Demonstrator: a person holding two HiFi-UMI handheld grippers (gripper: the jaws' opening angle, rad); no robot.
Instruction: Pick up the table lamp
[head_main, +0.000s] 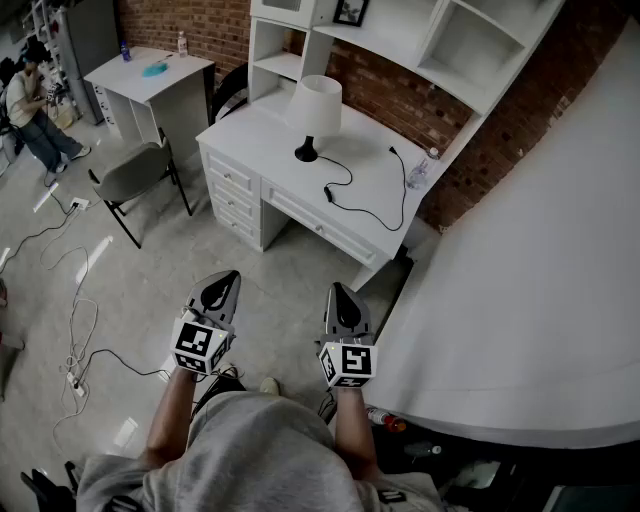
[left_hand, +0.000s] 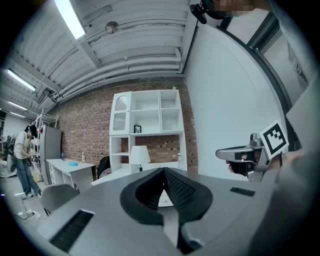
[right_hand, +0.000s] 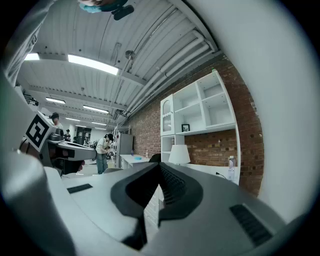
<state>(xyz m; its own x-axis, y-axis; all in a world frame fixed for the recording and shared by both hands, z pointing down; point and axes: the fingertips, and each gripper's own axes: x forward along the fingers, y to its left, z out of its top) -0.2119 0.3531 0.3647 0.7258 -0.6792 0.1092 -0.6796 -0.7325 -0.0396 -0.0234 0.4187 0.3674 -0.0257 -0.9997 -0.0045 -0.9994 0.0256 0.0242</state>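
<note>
Standing upright on the white desk: table lamp, its cord looping across the top. Left gripper and right gripper side by side, well apart from the desk, jaws together, nothing between.

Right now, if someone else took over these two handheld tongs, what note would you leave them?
Left tongs: shut, empty, held out in front, well short of the desk.
Right tongs: shut, empty, alongside the left.
Table lamp: upright on the white desk, its black cord looping across the top.
Done: nothing yet; lamp untouched.
Left: step closer, open the tongs, grip the lamp and lift, probably minding the cord.
</note>
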